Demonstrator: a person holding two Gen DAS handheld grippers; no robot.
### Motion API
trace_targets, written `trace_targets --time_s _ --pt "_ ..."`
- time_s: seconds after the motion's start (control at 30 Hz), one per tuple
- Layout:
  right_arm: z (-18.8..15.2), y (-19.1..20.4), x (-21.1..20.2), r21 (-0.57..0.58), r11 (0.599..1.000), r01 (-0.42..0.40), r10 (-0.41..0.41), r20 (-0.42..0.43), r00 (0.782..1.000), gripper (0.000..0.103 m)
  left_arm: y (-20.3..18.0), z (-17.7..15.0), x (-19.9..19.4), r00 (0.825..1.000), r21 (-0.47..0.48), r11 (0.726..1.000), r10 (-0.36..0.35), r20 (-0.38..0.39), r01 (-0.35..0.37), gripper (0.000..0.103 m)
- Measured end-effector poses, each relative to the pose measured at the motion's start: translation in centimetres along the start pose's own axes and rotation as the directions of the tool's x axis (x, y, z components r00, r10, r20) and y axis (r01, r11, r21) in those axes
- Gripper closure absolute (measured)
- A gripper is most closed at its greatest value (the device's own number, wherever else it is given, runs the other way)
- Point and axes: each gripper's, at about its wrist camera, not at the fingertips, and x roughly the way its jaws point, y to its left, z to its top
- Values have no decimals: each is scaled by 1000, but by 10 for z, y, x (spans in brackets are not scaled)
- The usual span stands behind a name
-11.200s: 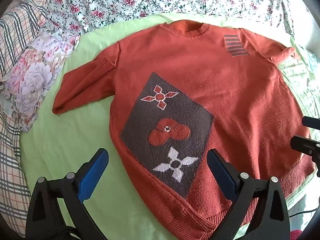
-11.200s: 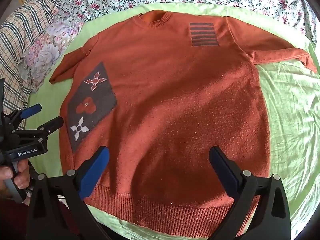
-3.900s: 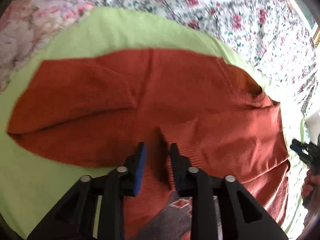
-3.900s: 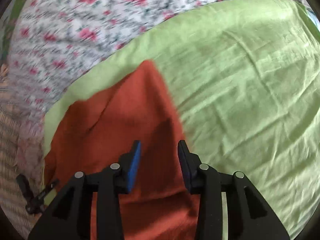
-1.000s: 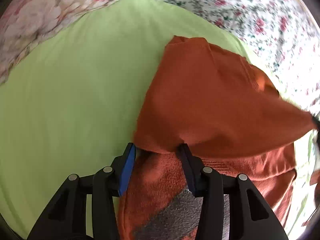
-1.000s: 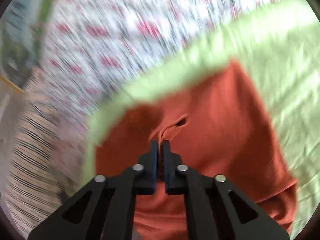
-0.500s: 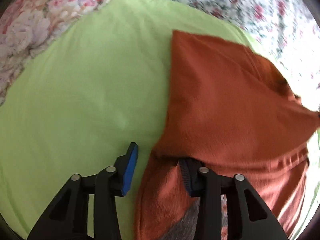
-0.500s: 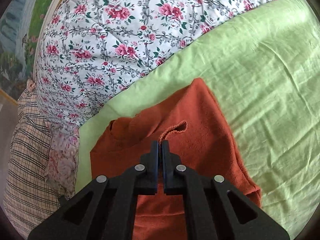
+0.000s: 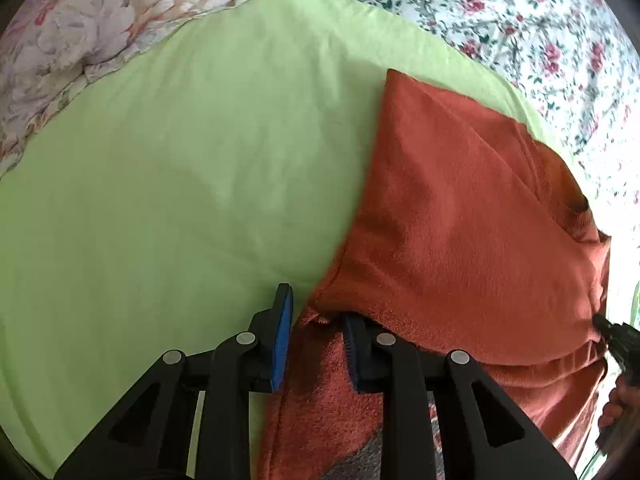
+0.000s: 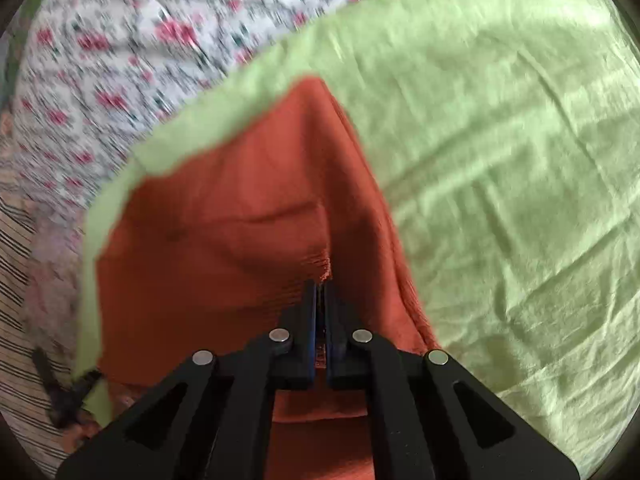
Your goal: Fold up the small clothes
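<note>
An orange knit sweater (image 9: 460, 220) lies on a lime green sheet (image 9: 180, 160) spread over a floral bedspread (image 9: 520, 8). In the left wrist view it fills the frame from 1 o'clock to 5 o'clock, its upper part doubled down over the lower body.

The left gripper (image 9: 316, 332) sits at 6 o'clock with its jaws closing around the sweater's folded left edge; one blue pad is on the sheet side, the other tucked under the fold, and the pads do not yet pinch the knit. The right gripper (image 10: 320, 292) is clenched on a ribbed edge of the sweater, and its tip shows at 4 o'clock in the left view beside the person's fingers (image 9: 616, 404).

The sweater looks soft, thick and limp, likely to sag and drag rather than slide. Ribbed hems and folded corners seem the firmest places to grip.

Compared with eleven seconds earlier, the sweater no longer lies flat with sleeves spread and its patterned front showing; a second ago the left jaws stood wider.
</note>
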Motion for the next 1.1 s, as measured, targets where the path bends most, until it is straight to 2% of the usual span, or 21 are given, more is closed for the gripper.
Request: trace_targets --time_s 0.1,0.2,0.23,0.27,0.3,0.33,0.37,0.47,0.63,0.73,0.8,0.83,0.87,0.97,1.03,1.1 --pt "-2 -1 -1 9 1000 9 -9 -7 1000 95 -1 -4 -7 999 50 998 28 -28 -27 70" --pt "-3 -2 -18 42 999 -15 15 -11 1000 78 5 -17 -22 998 72 997 26 -51 -22 64" --pt "-6 -2 -26 43 999 -25 25 -1 1000 67 9 -22 -28 998 68 998 15 -61 -11 58" --pt "-9 -1 -34 41 999 -33 32 11 999 60 11 -28 -33 998 63 998 9 -70 -4 47" --pt "-14 1 -45 33 998 -46 45 23 999 58 13 -36 -40 997 61 998 15 -77 -11 40" --pt "-18 2 -51 28 998 -58 57 26 998 57 14 -43 -46 996 60 998 38 -81 -33 24" --pt "-23 4 -57 23 997 -75 74 24 997 56 13 -51 -52 995 63 996 63 -77 -58 21" --pt "-41 13 -67 10 991 -137 137 -9 991 54 2 -80 -58 991 136 989 82 -109 -66 21" --pt "-68 36 -71 -37 988 -150 148 -58 987 54 -18 -130 -64 980 322 942 144 -134 -94 25" --pt "-86 41 -83 -10 976 -217 216 -75 974 53 -6 -152 -77 975 380 917 183 -126 -123 27" --pt "-98 42 -95 -22 974 -226 223 -75 972 50 15 -163 -89 967 403 900 227 -111 -165 28" --pt "-107 40 -104 -34 976 -216 214 -70 974 47 27 -167 -97 967 398 901 230 -107 -170 28" --pt "-112 39 -110 -40 977 -208 206 -65 976 46 38 -169 -102 969 387 908 218 -115 -159 28" --pt "-133 22 -137 -33 985 -168 167 -31 985 40 64 -174 -117 984 312 950 78 -162 -24 29" --pt "-143 12 -146 -14 989 -145 145 -17 989 40 68 -176 -121 981 252 966 -15 -191 64 29" --pt "-155 0 -153 23 991 -130 131 -11 991 40 70 -182 -123 969 187 970 -114 -219 156 23"
